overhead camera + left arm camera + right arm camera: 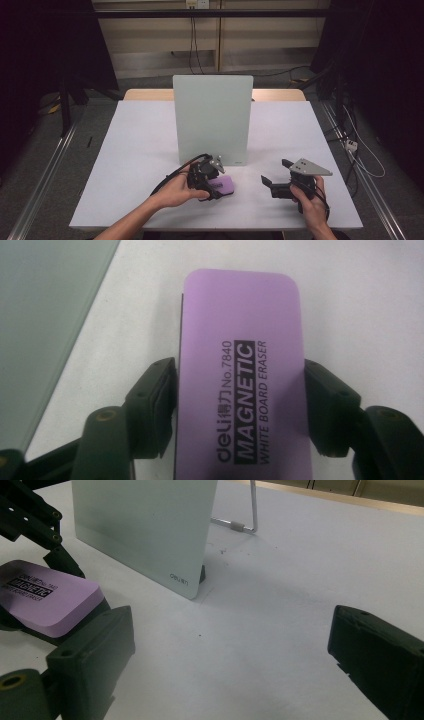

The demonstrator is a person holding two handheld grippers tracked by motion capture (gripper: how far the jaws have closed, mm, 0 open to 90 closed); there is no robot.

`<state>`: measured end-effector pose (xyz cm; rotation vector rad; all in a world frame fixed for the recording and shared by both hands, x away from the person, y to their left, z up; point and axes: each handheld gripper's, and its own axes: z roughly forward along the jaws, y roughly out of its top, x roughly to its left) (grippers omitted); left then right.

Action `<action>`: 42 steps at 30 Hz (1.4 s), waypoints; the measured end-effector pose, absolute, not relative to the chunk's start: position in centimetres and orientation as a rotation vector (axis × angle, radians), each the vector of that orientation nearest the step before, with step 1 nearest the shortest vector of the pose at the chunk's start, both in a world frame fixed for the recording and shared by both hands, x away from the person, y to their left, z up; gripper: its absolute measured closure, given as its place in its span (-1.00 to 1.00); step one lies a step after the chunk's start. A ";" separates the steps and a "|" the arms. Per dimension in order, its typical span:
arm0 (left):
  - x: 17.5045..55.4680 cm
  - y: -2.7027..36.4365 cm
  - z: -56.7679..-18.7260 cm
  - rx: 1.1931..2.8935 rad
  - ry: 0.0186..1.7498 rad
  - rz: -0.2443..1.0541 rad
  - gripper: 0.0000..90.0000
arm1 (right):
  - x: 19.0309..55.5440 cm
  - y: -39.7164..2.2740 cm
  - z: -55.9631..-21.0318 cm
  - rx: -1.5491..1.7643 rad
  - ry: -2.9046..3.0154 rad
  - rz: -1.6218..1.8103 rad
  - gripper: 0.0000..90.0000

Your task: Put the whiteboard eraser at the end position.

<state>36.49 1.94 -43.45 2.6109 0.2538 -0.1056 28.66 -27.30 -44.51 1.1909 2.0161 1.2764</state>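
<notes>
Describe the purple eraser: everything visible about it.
The eraser is a flat purple block with rounded corners and a smooth, plastic-looking top. A thin dark layer runs along its underside edge. Black print on top reads "deli No.7840 MAGNETIC WHITE BOARD ERASER". It lies flat on the white table, just in front of the upright board, toward the board's right corner. The left gripper has its jaws pressed against the eraser's two long sides. The right gripper is apart from it, open.
</notes>
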 end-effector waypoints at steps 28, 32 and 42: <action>37.8 8.7 -40.9 2.209 0.614 0.146 -0.86 | 28.7 -27.2 -44.6 1.196 2.019 1.268 -0.89; 37.6 10.5 -41.1 2.134 0.647 0.191 -0.86 | 28.6 -27.2 -44.6 1.201 2.018 1.269 -0.89; 36.3 13.9 -41.3 2.053 0.689 0.318 -0.85 | 28.4 -27.3 -44.6 1.209 2.012 1.259 -0.89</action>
